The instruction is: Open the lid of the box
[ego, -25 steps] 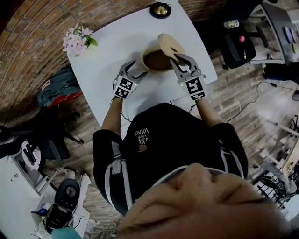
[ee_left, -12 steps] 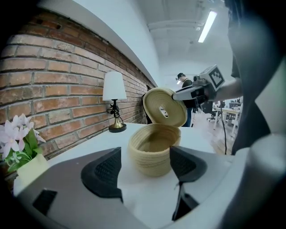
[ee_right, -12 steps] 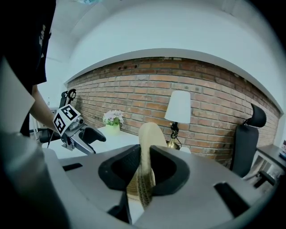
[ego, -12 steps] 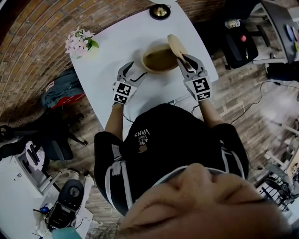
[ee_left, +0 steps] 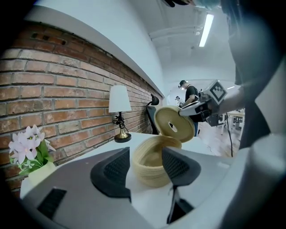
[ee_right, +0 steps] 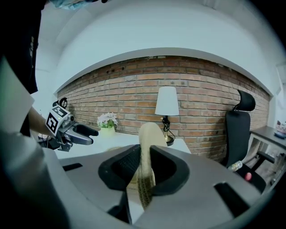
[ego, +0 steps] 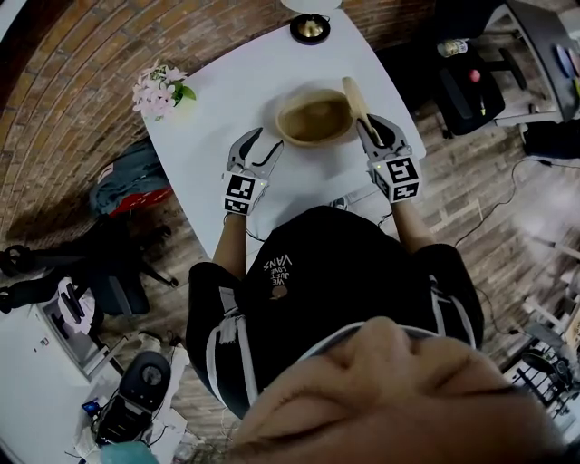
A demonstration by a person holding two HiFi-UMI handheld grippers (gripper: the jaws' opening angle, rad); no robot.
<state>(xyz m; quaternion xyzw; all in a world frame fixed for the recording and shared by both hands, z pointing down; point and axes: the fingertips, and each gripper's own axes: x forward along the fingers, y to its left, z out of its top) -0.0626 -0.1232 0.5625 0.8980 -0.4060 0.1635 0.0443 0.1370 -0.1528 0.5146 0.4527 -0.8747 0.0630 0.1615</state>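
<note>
The round woven box [ego: 314, 116] stands open on the white table [ego: 236, 82], its brown inside showing. My right gripper [ego: 371, 124] is shut on the woven lid [ego: 355, 98] and holds it upright on edge just right of the box. In the right gripper view the lid [ee_right: 145, 147] stands edge-on between the pads of that gripper [ee_right: 144, 166]. My left gripper [ego: 263, 147] hovers just left of the box, apart from it, its jaws closing on nothing. The left gripper view shows the box [ee_left: 154, 161] beyond my left gripper [ee_left: 145, 169], with the lid [ee_left: 174, 125] above it.
A pot of pink flowers [ego: 161, 89] sits at the table's far left. A lamp's base [ego: 310, 27] stands at the far edge, before a brick wall. A black office chair [ego: 467, 77] stands off the table's right side. The table's right edge lies close to the right gripper.
The right gripper carried the lid rightward off the box and turned it more upright. The left gripper drew back from the box's left rim and its jaws narrowed.
</note>
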